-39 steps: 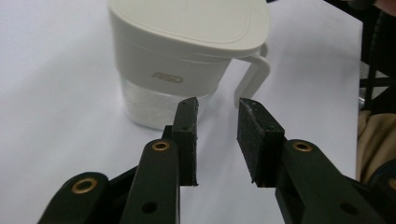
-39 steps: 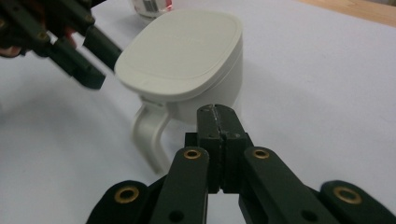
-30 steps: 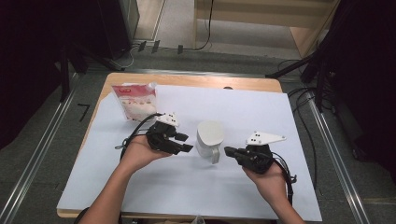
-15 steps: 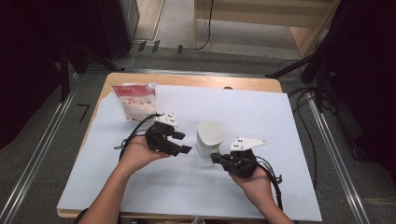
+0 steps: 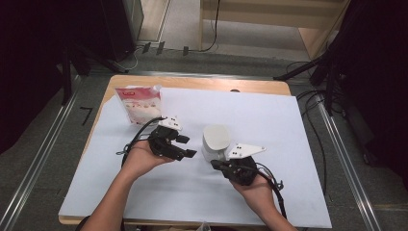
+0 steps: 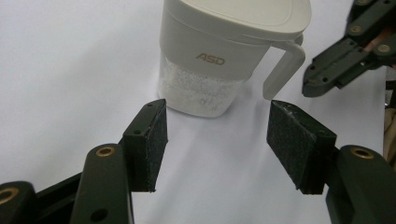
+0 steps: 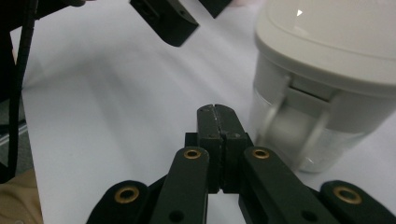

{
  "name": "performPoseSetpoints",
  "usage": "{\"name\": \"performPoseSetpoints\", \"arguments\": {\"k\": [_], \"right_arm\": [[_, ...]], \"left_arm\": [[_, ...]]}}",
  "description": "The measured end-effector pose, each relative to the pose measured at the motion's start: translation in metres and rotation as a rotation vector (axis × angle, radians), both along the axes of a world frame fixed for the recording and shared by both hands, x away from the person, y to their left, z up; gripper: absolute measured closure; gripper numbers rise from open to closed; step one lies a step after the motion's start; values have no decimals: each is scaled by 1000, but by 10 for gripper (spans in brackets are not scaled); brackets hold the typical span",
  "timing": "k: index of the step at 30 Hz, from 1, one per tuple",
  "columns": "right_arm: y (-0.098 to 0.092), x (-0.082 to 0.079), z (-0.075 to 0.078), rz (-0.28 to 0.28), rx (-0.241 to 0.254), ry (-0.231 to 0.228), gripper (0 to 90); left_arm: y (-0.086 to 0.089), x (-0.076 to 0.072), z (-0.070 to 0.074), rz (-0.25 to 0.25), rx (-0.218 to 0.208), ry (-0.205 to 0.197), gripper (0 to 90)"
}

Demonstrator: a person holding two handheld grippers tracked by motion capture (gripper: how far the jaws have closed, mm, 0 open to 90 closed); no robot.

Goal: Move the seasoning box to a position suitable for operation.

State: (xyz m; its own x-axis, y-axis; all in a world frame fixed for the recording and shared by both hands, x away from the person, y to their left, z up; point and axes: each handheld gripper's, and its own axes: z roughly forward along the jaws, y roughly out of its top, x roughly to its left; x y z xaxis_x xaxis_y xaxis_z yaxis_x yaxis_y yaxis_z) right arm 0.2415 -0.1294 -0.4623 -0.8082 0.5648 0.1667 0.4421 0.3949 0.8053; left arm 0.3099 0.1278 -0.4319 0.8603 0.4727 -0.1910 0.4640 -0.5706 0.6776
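Note:
A cream lidded jug [image 5: 215, 139] marked ASD [image 6: 224, 51] stands mid-table with white granules in its clear base. Its handle [image 6: 285, 65] faces the person. My left gripper [image 5: 188, 147] lies just left of it, aimed at the jug; its jaws [image 6: 217, 140] have just been opening, now stand open, and nothing is between the pads. My right gripper [image 5: 214, 163] is shut with its pads [image 7: 217, 112] pressed together and empty. Its tip sits close beside the handle [image 7: 299, 126], apart from it, and appears at the far right of the left gripper view [image 6: 322, 79].
A red-and-white printed bag [image 5: 142, 103] lies at the back left of the white sheet [image 5: 279, 120] covering the wooden table. Cables trail from both grippers toward the person. Floor rails run along both sides of the table.
The right hand has moved left and a little down, bringing its shut gripper up to the jug's handle. The left hand has stayed where it was.

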Motion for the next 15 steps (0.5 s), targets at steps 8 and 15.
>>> {"name": "performPoseSetpoints", "arguments": {"k": [8,15], "right_arm": [[3,5,-8,-16,-15,27,900],[1,8,-9,-12,-7,42,900]], "left_arm": [[0,0,0,3,-11,-1,395],[1,1,0,-1,-2,3,396]]}}
